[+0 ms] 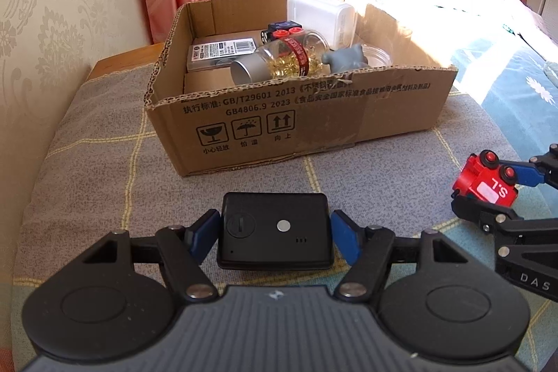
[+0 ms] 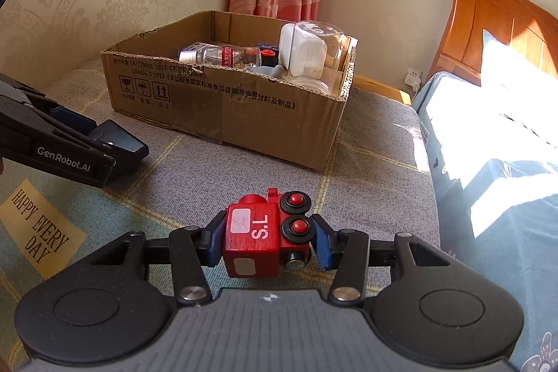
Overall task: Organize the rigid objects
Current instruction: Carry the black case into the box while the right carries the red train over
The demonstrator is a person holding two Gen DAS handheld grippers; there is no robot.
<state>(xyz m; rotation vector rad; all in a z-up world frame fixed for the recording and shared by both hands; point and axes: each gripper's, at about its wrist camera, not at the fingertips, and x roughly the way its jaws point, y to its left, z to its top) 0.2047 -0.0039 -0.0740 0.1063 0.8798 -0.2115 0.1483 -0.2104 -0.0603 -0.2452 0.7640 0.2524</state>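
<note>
The left gripper [image 1: 275, 232] has its blue fingers [image 1: 202, 230] pinching one flat black device [image 1: 274, 230] by its two short sides, held just above the checked cloth [image 1: 104, 162]. The right gripper [image 2: 266, 241] has its fingers [image 2: 322, 244] pressed onto one red toy train [image 2: 266, 232], lying on its side with two red-hubbed wheels facing up and the letters S.L on its flank; the far end of the toy is hidden behind its own body.

Beyond both stands one open cardboard box [image 1: 314, 114] on the cloth-covered worktop, well apart from the two held things. Inside it lie one clear jar with a silver lid [image 1: 275, 61] on its side, one white plastic container [image 1: 319, 14], one grey figure [image 1: 343, 58], one flat packet with a printed label [image 1: 221, 53], and what may be a second toy vehicle [image 1: 282, 30], dark with red wheels, mostly hidden behind the jar. From the right wrist a clear glass [image 2: 319, 39] also shows at the box's far corner.

One yellow label [image 2: 38, 225] lies on the cloth at the lower left. The bed [image 2: 488, 142] at the right is washed out by sunlight.
</note>
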